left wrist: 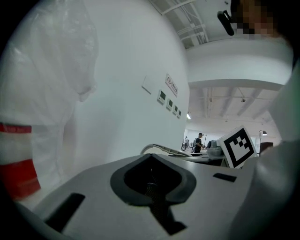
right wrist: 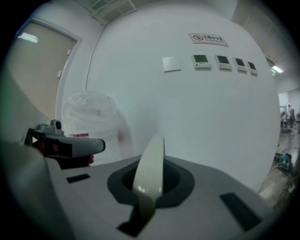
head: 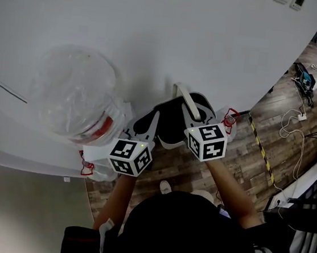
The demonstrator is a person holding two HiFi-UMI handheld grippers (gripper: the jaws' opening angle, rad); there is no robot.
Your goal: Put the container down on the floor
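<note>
A white strap-like handle (head: 187, 102) (right wrist: 151, 165) is pinched between the jaws of my right gripper (head: 190, 117) (right wrist: 148, 188), which is shut on it. Below it hangs a dark container (head: 170, 121), mostly hidden by the two grippers. My left gripper (head: 145, 128) (left wrist: 152, 187) is just to the left of it, its jaws closed with nothing between them. In the left gripper view the handle (left wrist: 157, 149) arches just beyond my jaws, with the right gripper's marker cube (left wrist: 238, 146) behind. Both grippers are held above the wooden floor (head: 246, 157), close to a curved white wall.
A white bin with a red band and a clear bag liner (head: 76, 93) (left wrist: 42, 93) (right wrist: 91, 117) stands left against the wall. Yellow-black tape (head: 261, 150) and cables (head: 297, 120) lie on the floor to the right. A door (right wrist: 33, 70) is far left.
</note>
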